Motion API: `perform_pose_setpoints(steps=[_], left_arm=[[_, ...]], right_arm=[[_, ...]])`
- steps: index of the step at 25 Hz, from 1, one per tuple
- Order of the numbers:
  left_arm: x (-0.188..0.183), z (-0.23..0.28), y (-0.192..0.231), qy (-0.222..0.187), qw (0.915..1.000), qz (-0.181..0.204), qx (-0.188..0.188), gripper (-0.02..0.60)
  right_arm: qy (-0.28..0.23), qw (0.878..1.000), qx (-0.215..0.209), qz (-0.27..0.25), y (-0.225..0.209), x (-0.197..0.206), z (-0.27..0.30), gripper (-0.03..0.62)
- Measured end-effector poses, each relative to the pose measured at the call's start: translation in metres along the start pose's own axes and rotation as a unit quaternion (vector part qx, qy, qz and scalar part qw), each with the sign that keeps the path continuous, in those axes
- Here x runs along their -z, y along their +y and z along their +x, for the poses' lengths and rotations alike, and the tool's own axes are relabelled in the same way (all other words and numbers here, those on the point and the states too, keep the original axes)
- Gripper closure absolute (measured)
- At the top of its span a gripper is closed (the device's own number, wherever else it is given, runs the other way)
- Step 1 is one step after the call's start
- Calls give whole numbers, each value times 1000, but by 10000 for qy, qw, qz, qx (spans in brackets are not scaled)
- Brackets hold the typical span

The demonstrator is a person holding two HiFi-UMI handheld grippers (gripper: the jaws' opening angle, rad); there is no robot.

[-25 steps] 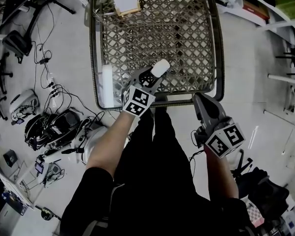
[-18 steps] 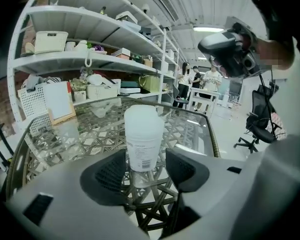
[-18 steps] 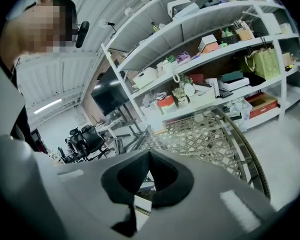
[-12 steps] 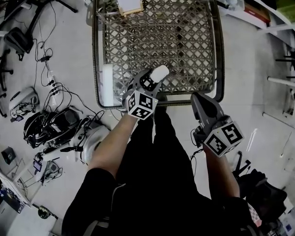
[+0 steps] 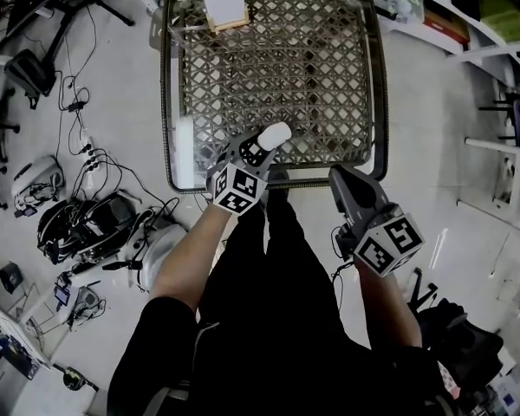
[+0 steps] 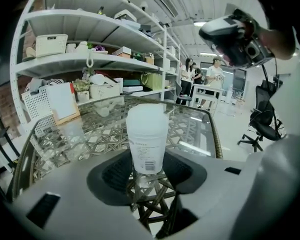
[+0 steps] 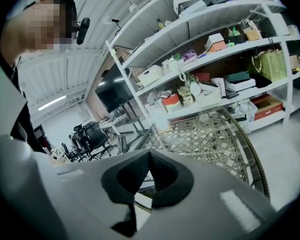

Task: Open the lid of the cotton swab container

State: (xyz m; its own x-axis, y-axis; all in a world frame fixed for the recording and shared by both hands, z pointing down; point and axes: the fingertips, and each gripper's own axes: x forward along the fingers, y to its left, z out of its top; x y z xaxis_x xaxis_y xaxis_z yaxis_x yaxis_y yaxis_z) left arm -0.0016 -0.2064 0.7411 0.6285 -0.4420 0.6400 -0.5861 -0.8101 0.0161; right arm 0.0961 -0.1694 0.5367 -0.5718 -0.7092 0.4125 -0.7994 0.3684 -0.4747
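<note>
- The left gripper [image 5: 257, 149] is clamped on the cotton swab container [image 6: 147, 136]. Its dark, ribbed pads press the lower part of the tub from both sides.
- The container is a frosted white plastic cylinder, standing upright near the near edge of the table [image 5: 377, 76]. A smooth rounded lid [image 6: 148, 115] is closed on top. A small printed label with a barcode [image 6: 146, 158] sits low on its wall. The plastic is too cloudy to show what is inside.
- The gripper bodies are matte grey, and each carries a cube with black-and-white square markers [image 5: 237, 189].
- The right gripper [image 5: 339, 178] hangs just off the near edge of the table, to the right of the container and apart from it. Its jaws are pressed together at the tips with nothing between them.
- The table is a clear glass sheet over a brown woven lattice, with a rounded wicker rim.
- A small white panel in a pale wooden frame [image 5: 224, 8] stands at the far left corner.
- White metal shelves [image 7: 215, 49] behind the table hold plastic baskets and boxes.
- Black cables [image 5: 87, 150] trail across the grey floor on the left.
</note>
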Motion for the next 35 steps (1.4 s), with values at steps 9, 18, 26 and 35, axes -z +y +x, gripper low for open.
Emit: perform_pose_setpoints(steps=[9, 18, 26, 35], left_arm=[[13, -8, 5, 76, 9999, 64, -64, 382], [2, 8, 5, 116, 9997, 191, -104, 373], [-27, -11, 3, -97, 9998, 92, 163, 383], [-100, -75, 21, -217, 9994, 246, 97, 383]], right_arm=[[105, 9999, -12, -93, -1, 4, 6, 583], [209, 9997, -39, -133, 2, 5, 11, 583], [94, 9996, -101, -248, 10, -14, 10, 584], [-243, 9982, -275, -475, 31, -58, 5, 583]])
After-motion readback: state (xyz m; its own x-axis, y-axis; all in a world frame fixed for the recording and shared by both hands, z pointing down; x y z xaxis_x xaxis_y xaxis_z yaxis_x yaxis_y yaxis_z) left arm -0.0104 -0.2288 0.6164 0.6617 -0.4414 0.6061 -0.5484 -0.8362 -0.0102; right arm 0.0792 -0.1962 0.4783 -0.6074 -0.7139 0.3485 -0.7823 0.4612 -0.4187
